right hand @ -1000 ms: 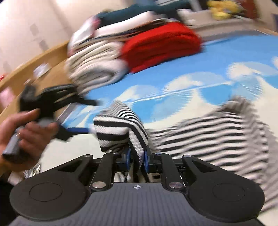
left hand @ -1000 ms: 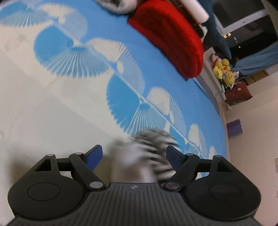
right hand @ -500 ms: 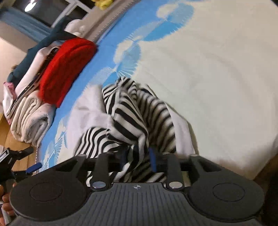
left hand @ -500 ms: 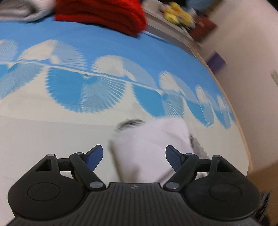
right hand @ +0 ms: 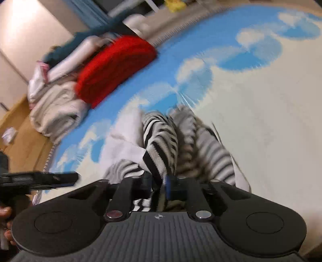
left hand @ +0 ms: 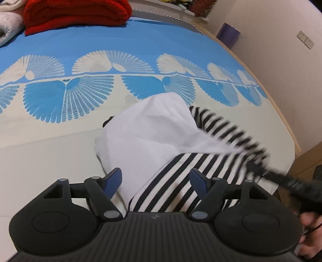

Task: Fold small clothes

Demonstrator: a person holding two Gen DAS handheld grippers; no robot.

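A small black-and-white striped garment (left hand: 177,177) with a white inner side (left hand: 153,129) lies bunched on the blue-and-cream bedspread (left hand: 60,125). My left gripper (left hand: 156,177) is open, its blue fingertips (left hand: 114,177) just above the near edge of the cloth, holding nothing. My right gripper (right hand: 161,181) is shut on a fold of the striped garment (right hand: 159,141) and lifts it off the bed. The right gripper also shows blurred at the right of the left wrist view (left hand: 281,179).
A folded red blanket (left hand: 76,14) and cream towels (right hand: 54,108) are stacked at the far end of the bed. The wooden bed edge (left hand: 287,125) runs along the right, with a wall behind. The left gripper shows at the left in the right wrist view (right hand: 40,178).
The right gripper has swung the striped garment across the bed while staying shut on it. The left gripper has stayed open and now sits over the garment's near edge.
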